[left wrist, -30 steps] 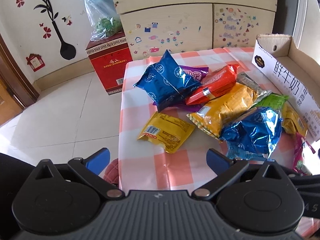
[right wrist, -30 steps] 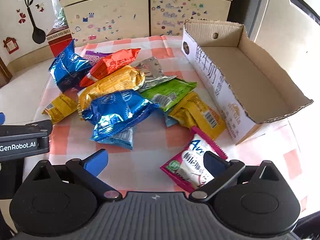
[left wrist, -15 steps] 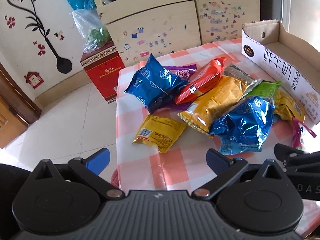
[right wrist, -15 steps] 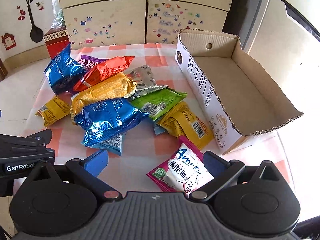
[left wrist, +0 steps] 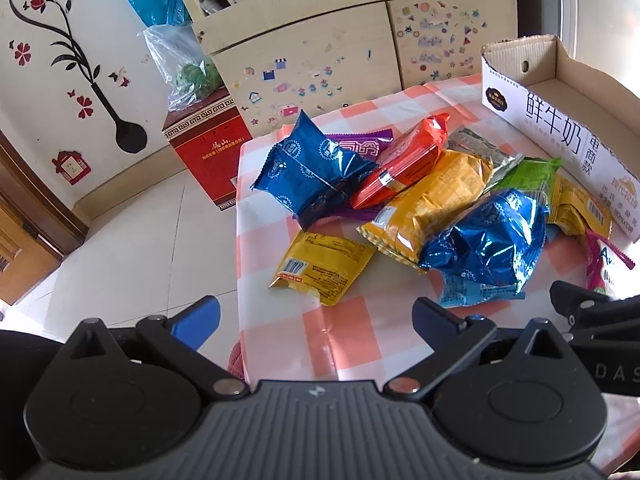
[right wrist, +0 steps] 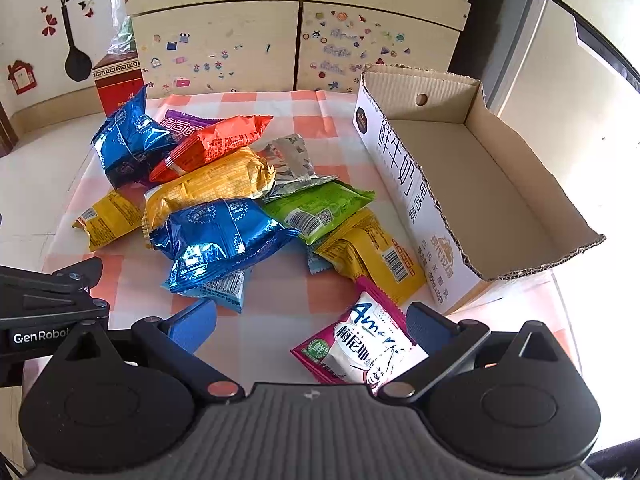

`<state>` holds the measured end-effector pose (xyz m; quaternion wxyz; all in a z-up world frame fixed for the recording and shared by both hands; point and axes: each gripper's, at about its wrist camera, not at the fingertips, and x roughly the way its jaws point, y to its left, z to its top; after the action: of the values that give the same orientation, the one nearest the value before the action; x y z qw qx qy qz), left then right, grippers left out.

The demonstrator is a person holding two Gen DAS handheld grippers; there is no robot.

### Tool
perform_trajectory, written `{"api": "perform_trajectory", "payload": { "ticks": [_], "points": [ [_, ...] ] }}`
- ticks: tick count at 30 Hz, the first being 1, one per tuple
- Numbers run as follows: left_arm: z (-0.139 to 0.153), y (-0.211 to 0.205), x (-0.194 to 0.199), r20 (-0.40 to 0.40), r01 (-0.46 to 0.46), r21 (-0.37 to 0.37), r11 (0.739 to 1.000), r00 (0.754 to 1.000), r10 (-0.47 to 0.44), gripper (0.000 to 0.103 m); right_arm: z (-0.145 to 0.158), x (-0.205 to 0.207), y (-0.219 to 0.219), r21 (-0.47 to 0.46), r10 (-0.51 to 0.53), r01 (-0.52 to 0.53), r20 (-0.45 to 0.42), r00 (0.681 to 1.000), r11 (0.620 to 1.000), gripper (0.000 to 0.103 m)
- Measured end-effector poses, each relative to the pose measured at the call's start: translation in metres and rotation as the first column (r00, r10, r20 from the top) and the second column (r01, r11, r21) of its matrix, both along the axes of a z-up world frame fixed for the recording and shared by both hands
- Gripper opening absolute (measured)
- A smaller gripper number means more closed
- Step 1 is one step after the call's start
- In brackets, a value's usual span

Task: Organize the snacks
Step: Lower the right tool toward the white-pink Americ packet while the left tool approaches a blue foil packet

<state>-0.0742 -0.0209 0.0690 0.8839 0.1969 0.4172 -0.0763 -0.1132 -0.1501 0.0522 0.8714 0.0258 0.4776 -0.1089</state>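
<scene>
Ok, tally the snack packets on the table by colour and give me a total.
Blue: 2
Yellow: 3
Orange-red: 1
Purple: 1
Silver: 1
Green: 1
Light blue, mostly hidden: 1
Pink-and-white: 1
Total: 11

Snack pile (right wrist: pixel 224 200) on table (right wrist: pixel 256 332), left of box (right wrist: pixel 480 184).

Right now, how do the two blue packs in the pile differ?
The far blue pack lies at the pile's back left edge, over the purple pack; the near blue pack lies at the front, against the orange-yellow pack. The far one shows dark blue, the near one glares brightly. Both are shiny, puffy foil with the same white scalloped badges.
</scene>
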Motion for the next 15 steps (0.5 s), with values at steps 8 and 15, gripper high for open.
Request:
{"api": "perform_trajectory", "payload": {
  "ticks": [8,15],
  "points": [
    [-0.0001,0.0004,-0.0015,0.001,-0.001,0.004,1.0,1.0,0.001,0.1,-0.0001,-0.0003,0.0013,-0.016,0.008,-0.008,0.001,1.0,1.0,0.103],
    [-0.0002,0.0002,-0.0016,0.001,-0.001,0.004,1.0,1.0,0.001,0.1,-0.0004,-0.0002,0.0012,-0.019,0.011,-0.011,-0.001,1.0,1.0,0.103]
  ]
}}
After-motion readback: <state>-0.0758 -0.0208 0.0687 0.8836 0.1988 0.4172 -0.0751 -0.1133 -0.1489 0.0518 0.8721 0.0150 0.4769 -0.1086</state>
